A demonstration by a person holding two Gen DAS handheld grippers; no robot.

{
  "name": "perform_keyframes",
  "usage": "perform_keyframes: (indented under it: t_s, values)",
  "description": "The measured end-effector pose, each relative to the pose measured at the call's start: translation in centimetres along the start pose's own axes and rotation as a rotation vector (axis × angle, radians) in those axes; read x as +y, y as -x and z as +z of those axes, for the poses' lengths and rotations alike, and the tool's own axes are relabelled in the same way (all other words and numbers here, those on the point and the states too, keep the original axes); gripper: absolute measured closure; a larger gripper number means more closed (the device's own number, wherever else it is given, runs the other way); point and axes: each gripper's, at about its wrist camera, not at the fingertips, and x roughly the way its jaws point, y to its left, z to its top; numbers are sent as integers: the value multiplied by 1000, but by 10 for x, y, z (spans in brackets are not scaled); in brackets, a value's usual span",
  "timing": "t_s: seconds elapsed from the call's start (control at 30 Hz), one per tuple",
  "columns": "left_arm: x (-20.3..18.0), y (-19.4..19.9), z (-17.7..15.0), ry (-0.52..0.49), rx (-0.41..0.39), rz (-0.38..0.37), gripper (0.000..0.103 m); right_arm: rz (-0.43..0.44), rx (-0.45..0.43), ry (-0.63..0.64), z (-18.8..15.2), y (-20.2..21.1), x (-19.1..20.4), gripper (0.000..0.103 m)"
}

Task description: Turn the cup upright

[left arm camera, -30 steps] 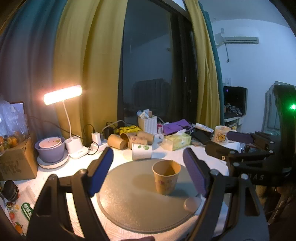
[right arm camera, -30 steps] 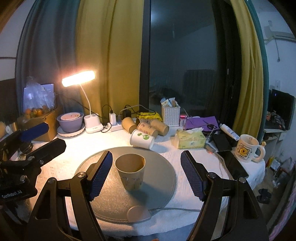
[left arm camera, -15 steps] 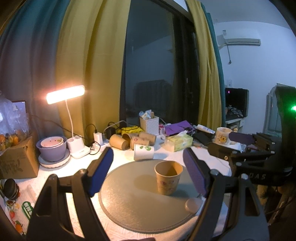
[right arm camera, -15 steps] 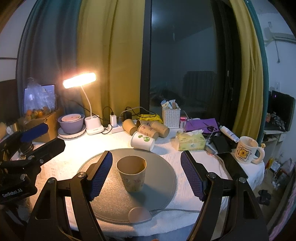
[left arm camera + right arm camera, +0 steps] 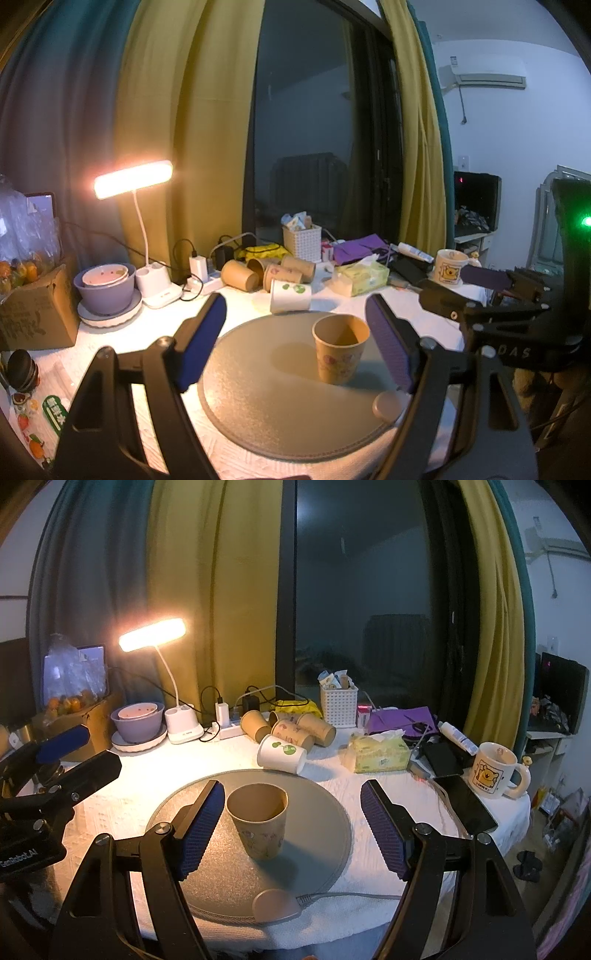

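A brown paper cup (image 5: pixel 340 349) stands upright, mouth up, on the round grey mat (image 5: pixel 273 398); it also shows in the right wrist view (image 5: pixel 259 825) on the same mat (image 5: pixel 317 834). My left gripper (image 5: pixel 295 343) is open and empty, held back above the mat's near side, the cup near its right finger. My right gripper (image 5: pixel 291 821) is open and empty, the cup near its left finger without touching. The right gripper shows at the right of the left wrist view (image 5: pixel 480 288), and the left gripper at the left of the right wrist view (image 5: pixel 70 753).
Several paper cups lie on their sides behind the mat, a white one (image 5: pixel 282 754) nearest. A lit desk lamp (image 5: pixel 153 635), purple bowl (image 5: pixel 137 720), tissue box (image 5: pixel 380 753), bear mug (image 5: pixel 493 770), white basket (image 5: pixel 338 703) and phones (image 5: pixel 463 801) crowd the table. The table edge is close in front.
Both grippers have drawn slightly up and back; the view has shifted a little. The cup stays upright on the mat and has not moved.
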Motion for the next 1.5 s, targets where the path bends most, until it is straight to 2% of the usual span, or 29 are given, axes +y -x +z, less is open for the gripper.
perform_keyframes:
  t_s: [1.5]
  values:
    - [-3, -2, -4, 4, 7, -2, 24, 1, 6, -1, -2, -2, -1, 24]
